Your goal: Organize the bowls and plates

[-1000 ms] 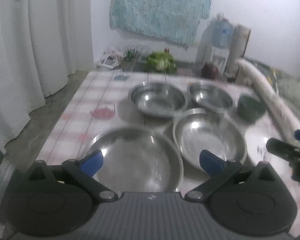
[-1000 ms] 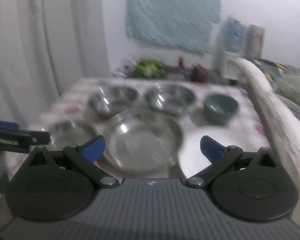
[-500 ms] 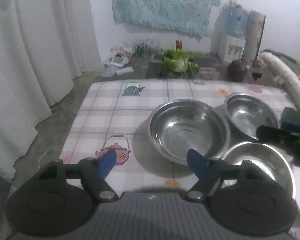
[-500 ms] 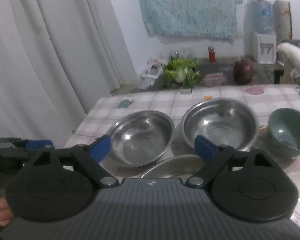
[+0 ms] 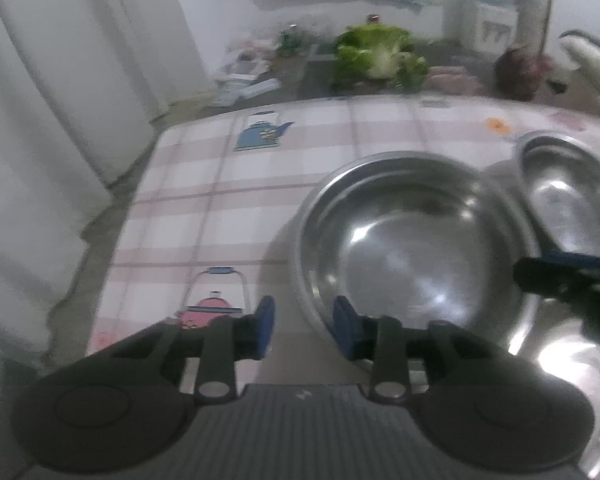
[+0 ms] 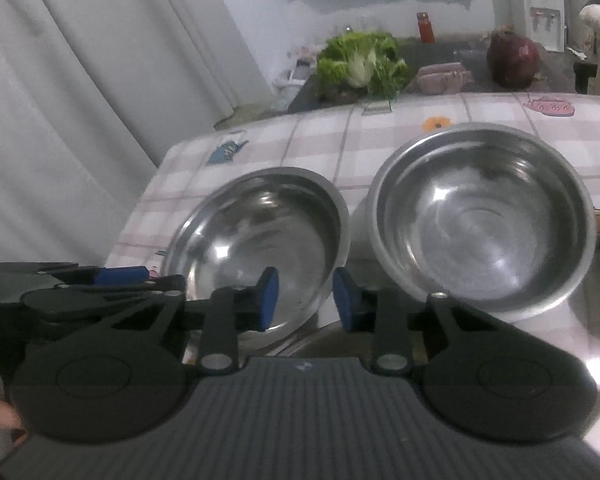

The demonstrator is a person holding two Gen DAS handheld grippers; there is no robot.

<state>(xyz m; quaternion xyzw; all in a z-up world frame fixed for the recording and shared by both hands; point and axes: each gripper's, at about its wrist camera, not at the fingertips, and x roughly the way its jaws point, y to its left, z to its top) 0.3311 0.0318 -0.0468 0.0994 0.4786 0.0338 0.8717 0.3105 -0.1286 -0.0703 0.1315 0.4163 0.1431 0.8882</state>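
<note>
Shows the grasp step of the sorting, with both tools brought to 1 steel bowl (image 5: 412, 248), upright toward the far-left corner of the tabletop (image 5: 220, 184) and just beside a 2nd steel bowl (image 6: 484, 220) on the side toward the right edge. Places the left gripper (image 5: 304, 330) astride the bowl's near-left rim, 1 blue pad outside and 1 inside, jaws just closing and now narrow, yet with a clear gap on either side of the thin rim, so released rather than clenched. Places the right gripper (image 6: 306, 300) likewise over the near-right rim of the same bowl, jaws also just closing, narrow, not visibly pinching. Calls next, by judgement, for finishing the squeeze on both rims, then lifting level and nesting into the 2nd bowl. Risks a slip or tilt on the smooth steel with an uneven pinch, and a knock against the steel plate (image 5: 552, 364) close by toward the near edge.
</note>
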